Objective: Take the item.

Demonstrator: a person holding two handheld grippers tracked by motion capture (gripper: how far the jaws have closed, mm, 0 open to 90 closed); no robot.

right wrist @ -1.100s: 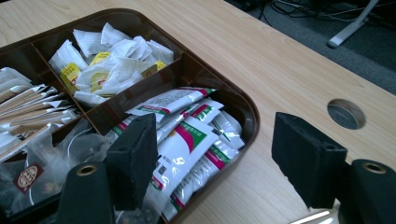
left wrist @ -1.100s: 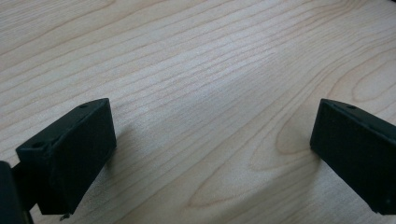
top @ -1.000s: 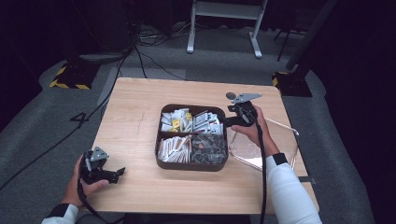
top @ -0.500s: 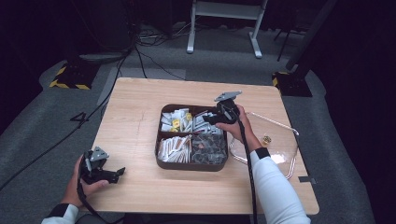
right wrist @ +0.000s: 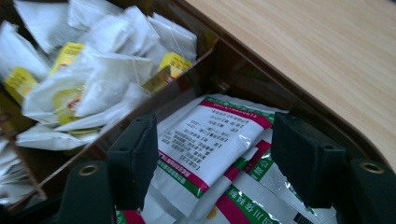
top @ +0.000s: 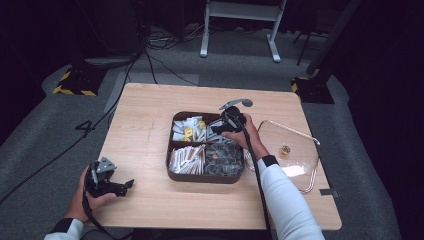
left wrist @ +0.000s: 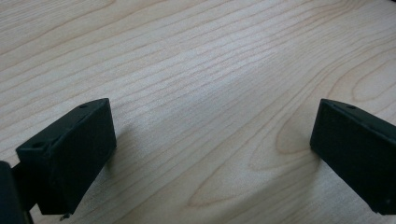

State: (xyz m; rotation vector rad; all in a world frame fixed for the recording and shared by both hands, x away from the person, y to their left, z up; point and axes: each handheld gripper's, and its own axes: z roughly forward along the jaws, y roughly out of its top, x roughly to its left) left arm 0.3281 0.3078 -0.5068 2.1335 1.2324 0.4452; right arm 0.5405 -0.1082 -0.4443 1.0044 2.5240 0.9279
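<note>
A dark brown tray (top: pixel 205 179) with four compartments sits mid-table. My right gripper (top: pixel 216 128) hangs over its far right compartment, held by a hand that reaches in from the right. In the right gripper view my right gripper (right wrist: pixel 217 140) is open, its jaws wide apart just above white sachets (right wrist: pixel 205 135) with green and red print; nothing is pinched. Tea bags (right wrist: pixel 93 79) with yellow tags fill the compartment beside it. My left gripper (top: pixel 125 186) rests near the front left of the table; in its own view my left gripper (left wrist: pixel 210 135) is open over bare wood.
A clear plastic lid (top: pixel 292 165) lies right of the tray, with a small golden object (top: pixel 285 149) on it. The near compartments hold pale packets (top: pixel 186 159) and dark packets (top: pixel 224 157). Cables trail from both grippers. Bare wood surrounds the left gripper.
My right gripper has moved left and down, from above the tray's right edge to low over the far right compartment. My left gripper has stayed put.
</note>
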